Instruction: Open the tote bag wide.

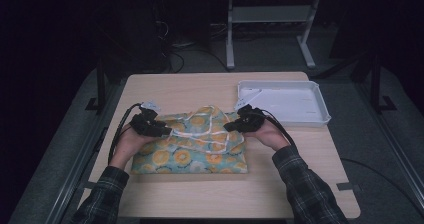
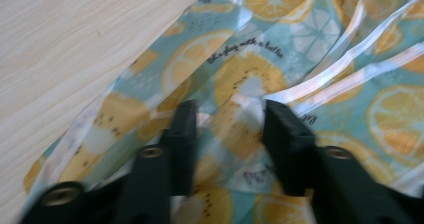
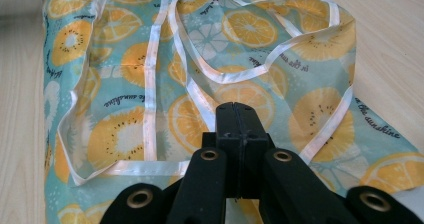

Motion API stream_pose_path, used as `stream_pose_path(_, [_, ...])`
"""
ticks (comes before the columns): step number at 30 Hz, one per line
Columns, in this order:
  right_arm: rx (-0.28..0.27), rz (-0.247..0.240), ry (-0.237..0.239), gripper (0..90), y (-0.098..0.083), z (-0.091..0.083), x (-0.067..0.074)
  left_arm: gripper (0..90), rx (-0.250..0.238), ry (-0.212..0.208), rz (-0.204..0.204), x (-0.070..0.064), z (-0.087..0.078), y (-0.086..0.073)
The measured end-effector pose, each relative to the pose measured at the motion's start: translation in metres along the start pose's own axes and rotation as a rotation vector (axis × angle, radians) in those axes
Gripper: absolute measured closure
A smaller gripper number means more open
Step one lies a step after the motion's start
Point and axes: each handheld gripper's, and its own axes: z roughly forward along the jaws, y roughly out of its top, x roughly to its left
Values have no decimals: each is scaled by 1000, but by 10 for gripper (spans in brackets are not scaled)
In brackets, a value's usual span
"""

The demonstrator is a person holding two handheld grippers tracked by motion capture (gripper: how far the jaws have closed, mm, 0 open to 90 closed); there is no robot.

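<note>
A folded teal cloth point(image 1: 195, 144) printed with orange and kiwi slices and edged with white ribbon straps lies in the middle of the wooden table point(image 1: 200, 194). My left gripper point(image 1: 167, 130) rests on the cloth's upper left corner. In the left gripper view the left gripper point(image 2: 232, 134) has its jaws apart, with a rumpled patch of the cloth point(image 2: 260, 74) between them. My right gripper point(image 1: 227, 126) sits at the cloth's upper right. In the right gripper view the right gripper point(image 3: 237, 116) has its jaws pressed together over the cloth point(image 3: 125, 84), and no fabric shows between them.
A white shallow tray point(image 1: 290, 101) stands at the table's far right, just behind my right hand. Bare wood runs along the near edge and the far left of the table. Table legs and cables stand on the dark floor beyond.
</note>
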Motion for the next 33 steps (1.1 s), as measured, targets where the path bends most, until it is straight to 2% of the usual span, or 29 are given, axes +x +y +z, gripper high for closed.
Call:
stream_pose_path(1, [4,2,0,897,0,0,0,707,-3,7,3,0,0,0])
stream_pose_path(3, [4,2,0,898,0,1,0,738,-3,10,6,0,0,0])
stream_pose_path(6, [4,1,-1,898,0,0,0,882,2,2,11,1,0,-1])
stream_pose_path(7, [3,1,-1,897,0,0,0,895,-1,-6,10,1,0,-1])
stream_pose_path(12, [1,-1,-5,898,0,-1,0,898,-7,-23,16,2,-7,-1])
stream_pose_path(14, [-5,-6,-6,897,0,-3,0,898,-40,-40,0,1,-14,-1])
stream_pose_path(15, [-9,7,-4,898,0,-4,2,898,-49,-45,-1,1,-17,-2])
stream_pose_path(17, [-10,1,-6,898,1,-5,2,898,-61,-51,-3,1,-19,-2])
stream_pose_path(18, [-16,4,-5,897,1,-7,4,898,-82,-70,-6,1,-25,-4])
stream_pose_path(25, [-27,-22,-6,898,3,-14,11,898,-121,-95,-25,-4,-40,-11])
stream_pose_path(27, [-30,-34,-6,898,3,-17,12,898,-144,-109,-21,-7,-48,-15])
stream_pose_path(30, [-35,-34,-2,898,3,-20,16,898,-146,-109,-12,-9,-54,-17])
stream_pose_path(33, [-37,-33,2,898,1,-22,21,898,-171,-124,-6,-14,-64,-22])
